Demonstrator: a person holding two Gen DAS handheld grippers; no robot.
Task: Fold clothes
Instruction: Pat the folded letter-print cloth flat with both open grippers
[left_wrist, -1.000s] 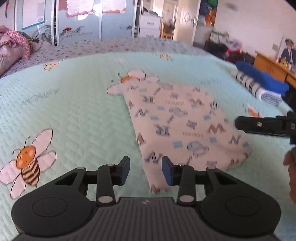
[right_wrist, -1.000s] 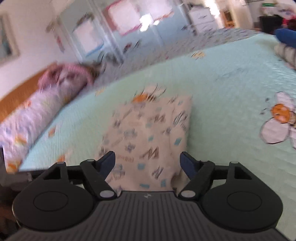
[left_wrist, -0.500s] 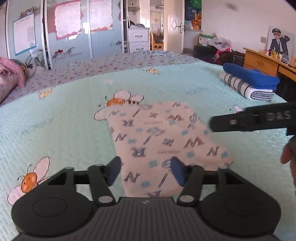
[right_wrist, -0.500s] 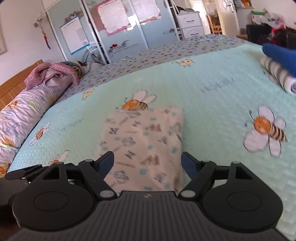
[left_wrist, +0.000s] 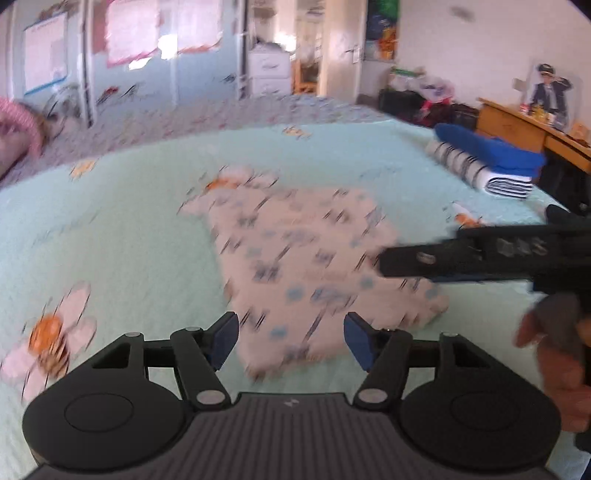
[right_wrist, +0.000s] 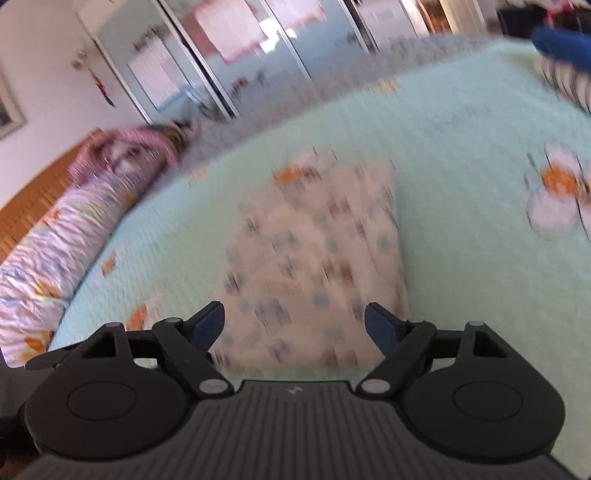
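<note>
1. Bedroom all round me: a mint-green quilt printed with bees covers the bed and carries everything, with sliding wardrobe doors across the upper left of the left wrist view and a wooden desk at the upper right.
2. A stack of folded laundry, blue over striped, sits near the right edge of the bed, well apart from my work.
3. A rolled, flowered duvet lies along the left side in the right wrist view.
4. My piece is the letter-print garment, cream with blue and brown marks, lying flat as a folded oblong in the middle of both views; blur hides its seams.
5. I judge it light, limp cotton: it should sag when lifted and slide a little on the quilted cover, and nothing about it looks fragile.
6. Best hold, I think, is a pinch at the two near corners, through every layer, so the fold does not slip apart.
7. My left tool stands released, nothing between its blue pads, with the garment's near edge just beyond them.
8. My right tool is spreading wider and grasps nothing, the cloth below and ahead of it; it enters the left view from the right edge.
</note>
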